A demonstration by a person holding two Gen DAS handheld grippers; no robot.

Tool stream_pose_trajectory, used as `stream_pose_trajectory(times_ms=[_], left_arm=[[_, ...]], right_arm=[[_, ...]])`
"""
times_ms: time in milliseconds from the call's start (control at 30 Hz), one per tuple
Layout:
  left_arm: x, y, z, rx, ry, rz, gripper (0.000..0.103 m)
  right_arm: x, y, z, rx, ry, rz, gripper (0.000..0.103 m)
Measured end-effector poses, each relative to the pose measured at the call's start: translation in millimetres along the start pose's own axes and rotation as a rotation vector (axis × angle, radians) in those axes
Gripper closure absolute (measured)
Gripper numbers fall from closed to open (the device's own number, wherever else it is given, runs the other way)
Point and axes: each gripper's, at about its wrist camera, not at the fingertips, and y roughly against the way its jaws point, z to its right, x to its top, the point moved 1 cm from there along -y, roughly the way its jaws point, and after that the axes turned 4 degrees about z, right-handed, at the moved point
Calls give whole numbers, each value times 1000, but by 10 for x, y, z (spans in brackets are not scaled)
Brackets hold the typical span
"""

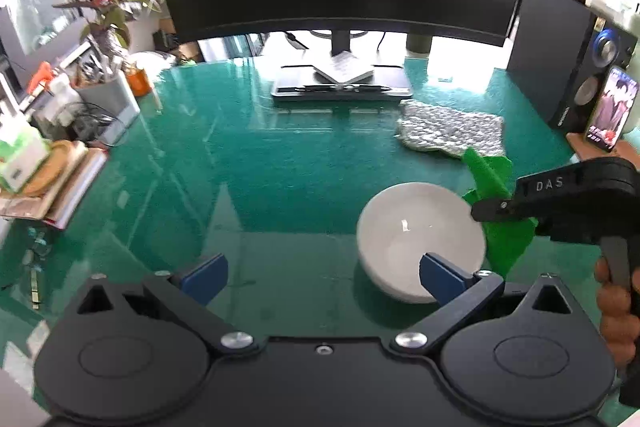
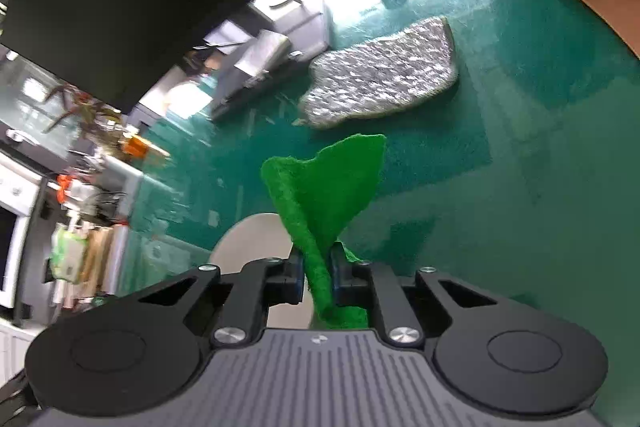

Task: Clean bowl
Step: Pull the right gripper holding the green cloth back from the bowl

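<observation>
**Green cloth in my grip, bowl waiting**

I start on the left. My left gripper (image 1: 322,281) has its blue fingers wide apart, with nothing between them. One finger sits just in front of the white bowl (image 1: 420,239), and I cannot tell if it touches the rim.

The bowl stands upright on the green table (image 1: 260,167), mouth up. It is round, so it has no long side to name. It looks bare and white inside, with one small shiny spot.

To the right of the bowl is my right gripper (image 2: 316,277). Its fingers are squeezed tight on a green cloth (image 2: 328,191). The cloth sticks up and forward out of the fingers, so its long way runs along the gripper, and a little tail hangs behind. The cloth is right at the bowl's right edge.

Behind the bowl lies a silver-grey pad (image 1: 452,129), well apart from it.

What could go wrong? The bowl is not held. If I push the cloth in, I think the bowl may slide or tip. The cloth is floppy too, so it may fold and wipe badly.
</observation>
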Motion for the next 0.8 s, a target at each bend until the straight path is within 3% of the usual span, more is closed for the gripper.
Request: stream_pose_trajectory(times_ms=[167,300,400,500,567,633,700,767,800], left_arm=[[46,-16,8,-7,-14,16,0],[94,-11,31,-5,-22,31,0],[137,13,114,39,-53,57,0],[161,11,224,138,-115,95,0],[172,-11,272,144,-125,96,0],[181,-41,311,134,-126,89,0],[186,-92,322,106,-107,49,0],[180,-132,323,79,-90,-3,0],[172,-143,313,67,-77,-22,0]], right_arm=[[22,-133,79,-16,-57,13,92],[4,163,157,-24,-94,60,92],[23,499,-15,-70,26,142,92],[-10,707,-367,-248,303,242,87],[-145,593,-530,-414,527,259,87],[-260,340,-463,-438,603,197,75],[-376,51,-310,-417,624,94,73],[-443,24,-130,-411,500,36,69],[-446,126,-111,-400,456,43,59]])
